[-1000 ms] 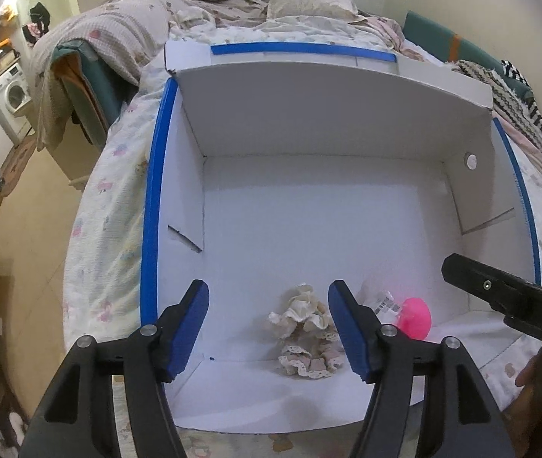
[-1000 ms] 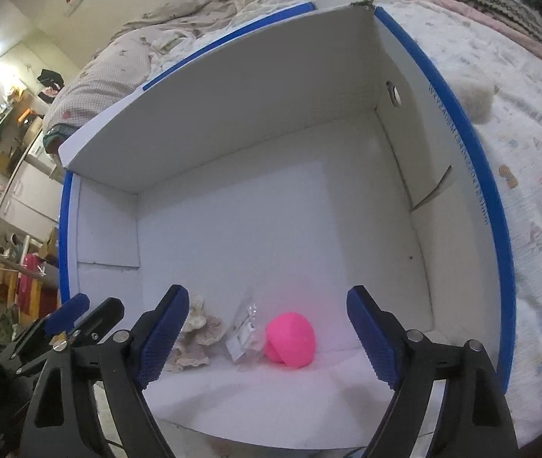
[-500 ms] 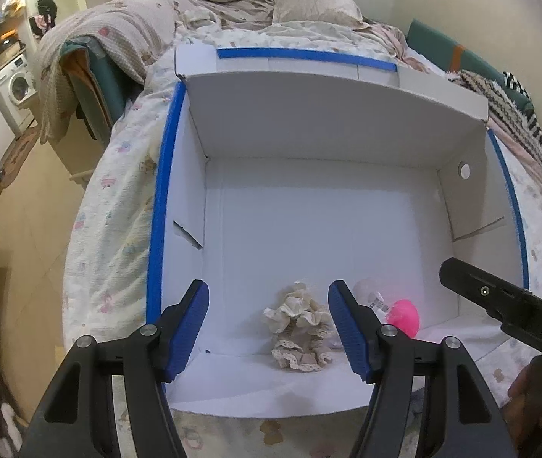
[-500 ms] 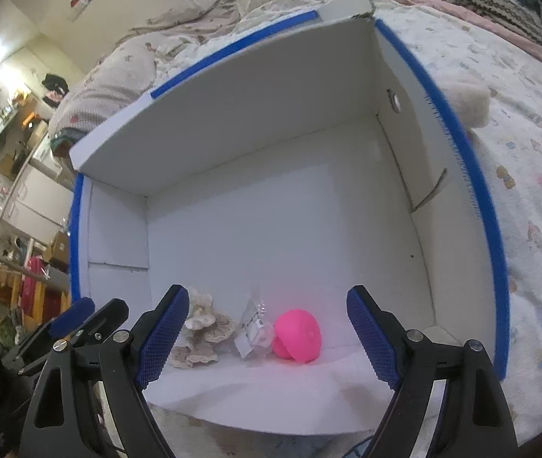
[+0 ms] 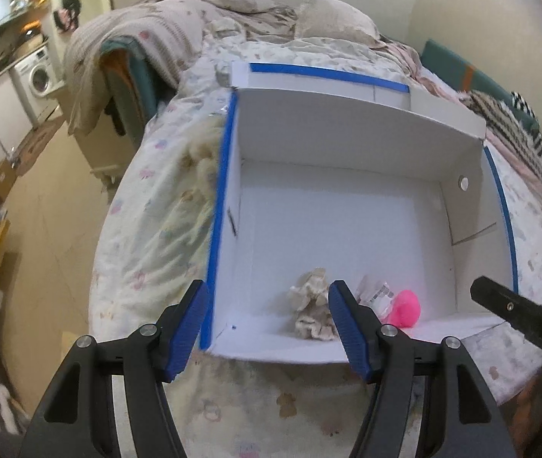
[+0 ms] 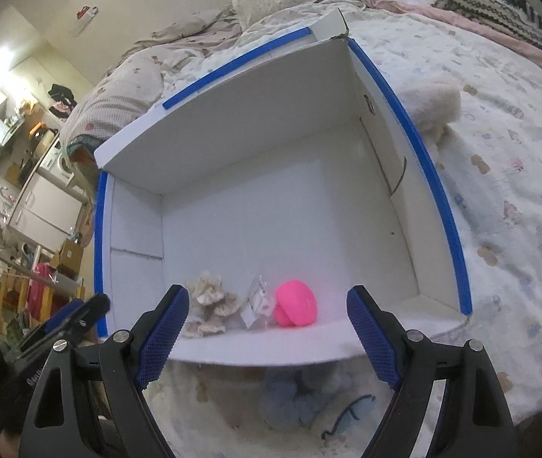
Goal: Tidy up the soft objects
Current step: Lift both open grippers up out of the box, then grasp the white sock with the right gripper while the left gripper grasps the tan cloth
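A white box with blue-edged walls (image 5: 220,206) (image 6: 439,198) lies open on the bed. Inside near its front edge lie a cream lace scrunchie (image 5: 311,305) (image 6: 210,301), a small clear packet (image 5: 376,292) (image 6: 257,301) and a pink soft ball (image 5: 408,307) (image 6: 297,302). My left gripper (image 5: 269,328) is open and empty, above the box's front left corner. My right gripper (image 6: 267,336) is open and empty, above the box's front edge. A light blue plush (image 6: 301,400) lies on the bed below the right gripper. A cream fluffy item (image 6: 435,103) lies right of the box.
The bed has a patterned fleece cover (image 5: 149,236) (image 6: 519,210), with crumpled blankets and a pillow (image 5: 332,19) behind the box. A cream fluffy item (image 5: 200,168) lies left of the box. The bed's left edge drops to the floor (image 5: 53,229); a washing machine (image 5: 40,72) stands far left.
Both grippers have pulled back and up from the box, so more of the bed shows around it. The left view has shifted leftward. The items in the box have not moved.
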Demonstrator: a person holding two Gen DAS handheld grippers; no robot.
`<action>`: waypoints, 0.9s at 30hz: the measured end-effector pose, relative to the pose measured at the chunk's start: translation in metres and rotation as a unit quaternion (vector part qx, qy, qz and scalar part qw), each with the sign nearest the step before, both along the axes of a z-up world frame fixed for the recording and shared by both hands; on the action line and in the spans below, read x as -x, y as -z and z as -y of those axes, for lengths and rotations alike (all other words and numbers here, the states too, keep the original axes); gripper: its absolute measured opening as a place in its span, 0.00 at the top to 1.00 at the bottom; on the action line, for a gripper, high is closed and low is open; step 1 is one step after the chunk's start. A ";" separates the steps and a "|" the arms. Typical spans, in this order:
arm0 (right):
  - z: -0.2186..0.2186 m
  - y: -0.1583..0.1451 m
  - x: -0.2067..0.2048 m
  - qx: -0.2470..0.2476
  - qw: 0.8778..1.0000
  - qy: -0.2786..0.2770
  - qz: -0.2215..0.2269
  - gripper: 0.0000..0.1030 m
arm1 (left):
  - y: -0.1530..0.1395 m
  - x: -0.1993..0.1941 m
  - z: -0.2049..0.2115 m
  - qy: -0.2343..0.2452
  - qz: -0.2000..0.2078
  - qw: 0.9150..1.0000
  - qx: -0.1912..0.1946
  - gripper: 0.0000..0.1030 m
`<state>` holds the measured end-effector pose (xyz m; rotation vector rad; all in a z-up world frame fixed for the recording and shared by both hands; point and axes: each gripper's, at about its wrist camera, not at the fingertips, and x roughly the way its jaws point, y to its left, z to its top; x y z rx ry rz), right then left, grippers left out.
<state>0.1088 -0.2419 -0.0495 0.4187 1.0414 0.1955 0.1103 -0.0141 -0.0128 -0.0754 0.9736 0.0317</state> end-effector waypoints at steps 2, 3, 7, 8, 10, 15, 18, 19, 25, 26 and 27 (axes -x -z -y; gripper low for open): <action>0.000 0.002 0.006 -0.006 1.000 0.000 -0.004 0.13 | -0.001 0.007 -0.006 -0.004 -0.001 1.000 0.008 0.40; -0.001 0.003 0.009 -0.009 1.000 -0.001 -0.009 0.13 | -0.002 0.011 -0.009 -0.006 -0.001 1.000 0.008 0.40; -0.007 0.003 0.022 0.009 1.000 -0.013 -0.007 0.13 | -0.003 0.027 -0.019 -0.016 0.002 1.000 0.009 0.40; -0.009 0.001 0.026 0.017 1.000 -0.017 -0.005 0.13 | -0.003 0.029 -0.021 -0.017 0.002 1.000 0.008 0.40; -0.009 0.000 0.034 0.016 1.000 -0.022 -0.004 0.13 | -0.002 0.036 -0.025 -0.019 -0.001 1.000 0.010 0.40; -0.003 0.003 0.050 0.014 1.000 -0.018 -0.010 0.13 | 0.003 0.049 -0.036 -0.023 -0.002 1.000 0.009 0.40; 0.004 0.003 0.057 0.013 1.000 -0.009 -0.003 0.13 | 0.008 0.054 -0.042 -0.029 -0.005 1.000 0.000 0.40; 0.007 0.003 0.059 0.011 1.000 -0.005 -0.002 0.13 | 0.011 0.055 -0.045 -0.034 -0.009 0.999 -0.002 0.40; 0.018 0.012 0.059 0.009 1.000 0.021 -0.020 0.13 | 0.026 0.058 -0.061 -0.046 -0.026 0.999 -0.011 0.40; 0.020 0.014 0.058 0.009 0.999 0.024 -0.026 0.13 | 0.029 0.058 -0.062 -0.044 -0.030 0.999 -0.010 0.40; 0.021 0.016 0.057 0.005 0.999 0.028 -0.032 0.13 | 0.032 0.057 -0.062 -0.041 -0.036 0.998 -0.007 0.40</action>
